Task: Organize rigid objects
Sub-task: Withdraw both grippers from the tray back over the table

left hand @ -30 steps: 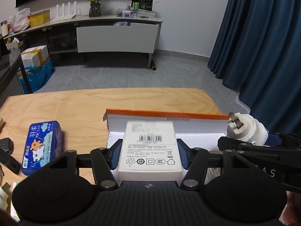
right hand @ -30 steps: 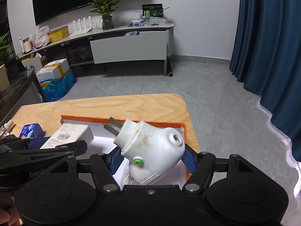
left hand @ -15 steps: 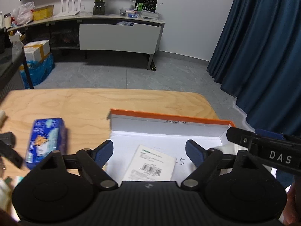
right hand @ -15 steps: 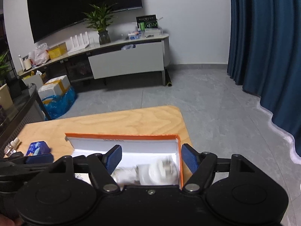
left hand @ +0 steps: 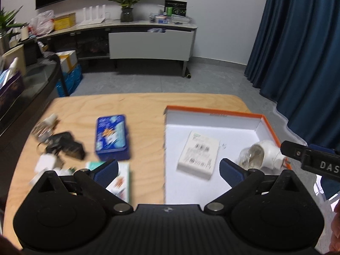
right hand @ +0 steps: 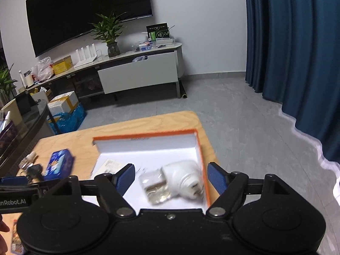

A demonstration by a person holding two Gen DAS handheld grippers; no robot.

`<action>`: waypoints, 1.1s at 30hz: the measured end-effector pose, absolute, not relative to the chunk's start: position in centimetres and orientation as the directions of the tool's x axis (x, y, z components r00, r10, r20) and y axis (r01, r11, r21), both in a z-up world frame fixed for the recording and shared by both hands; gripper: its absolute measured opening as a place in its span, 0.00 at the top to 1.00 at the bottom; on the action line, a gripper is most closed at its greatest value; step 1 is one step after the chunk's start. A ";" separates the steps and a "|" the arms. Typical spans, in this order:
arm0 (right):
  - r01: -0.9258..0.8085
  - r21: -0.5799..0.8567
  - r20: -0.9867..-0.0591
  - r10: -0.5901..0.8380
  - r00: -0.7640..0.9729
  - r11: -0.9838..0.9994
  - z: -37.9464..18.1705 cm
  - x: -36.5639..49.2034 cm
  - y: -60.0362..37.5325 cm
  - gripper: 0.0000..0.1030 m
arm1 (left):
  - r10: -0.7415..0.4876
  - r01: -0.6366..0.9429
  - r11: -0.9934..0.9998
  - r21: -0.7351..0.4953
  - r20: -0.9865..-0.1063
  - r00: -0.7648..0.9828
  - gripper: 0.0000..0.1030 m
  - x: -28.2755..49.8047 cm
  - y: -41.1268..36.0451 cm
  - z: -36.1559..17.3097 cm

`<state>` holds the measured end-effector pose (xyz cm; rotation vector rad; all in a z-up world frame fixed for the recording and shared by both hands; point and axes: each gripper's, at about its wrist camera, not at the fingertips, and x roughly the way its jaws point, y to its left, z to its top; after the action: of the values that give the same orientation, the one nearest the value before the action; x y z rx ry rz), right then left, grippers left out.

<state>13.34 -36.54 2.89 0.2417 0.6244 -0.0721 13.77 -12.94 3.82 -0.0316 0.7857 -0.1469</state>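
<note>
Both sets of jaws are spreading with nothing between them: the left gripper [left hand: 167, 167] hangs above the white carton [left hand: 198, 155], the right gripper [right hand: 171, 174] above the plug-in adapter [right hand: 184, 179], both lying in the orange-edged tray [left hand: 212, 112]. The adapter sits hard against the tray's right wall, so a careless reach could catch that rim. Left of the tray, the blue tin [left hand: 112, 137] and small clutter crowd the table [left hand: 89, 106]; its far half is open.

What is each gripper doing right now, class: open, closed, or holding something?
Left gripper: jaws opening, nothing between them; white box lies in the tray.
Right gripper: jaws opening, empty; white plug lies in the tray.
</note>
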 end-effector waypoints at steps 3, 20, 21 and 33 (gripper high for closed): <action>0.124 0.199 -0.588 0.017 0.809 0.972 3.3 11.7 -35.2 0.10 | -0.132 0.109 0.991 -0.078 -0.703 0.699 0.00 12.3 -11.8 4.0; 0.007 0.198 -0.573 0.110 0.812 0.980 4.8 5.6 -27.9 0.08 | -0.087 0.053 0.996 -0.071 -0.675 0.733 0.00 5.2 -6.6 5.2; 0.003 0.199 -0.573 0.114 0.812 0.980 4.8 5.2 -27.6 0.08 | -0.086 0.050 0.996 -0.073 -0.673 0.734 0.00 4.9 -6.4 5.2; -0.041 0.183 -0.588 0.143 0.796 0.982 4.3 2.5 -24.5 0.08 | -0.056 -0.022 0.994 -0.107 -0.672 0.739 0.00 1.8 -2.1 4.4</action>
<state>2.50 -24.49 4.32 0.1647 0.6428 0.0992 1.76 -2.09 4.42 -0.1105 0.7401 -0.0183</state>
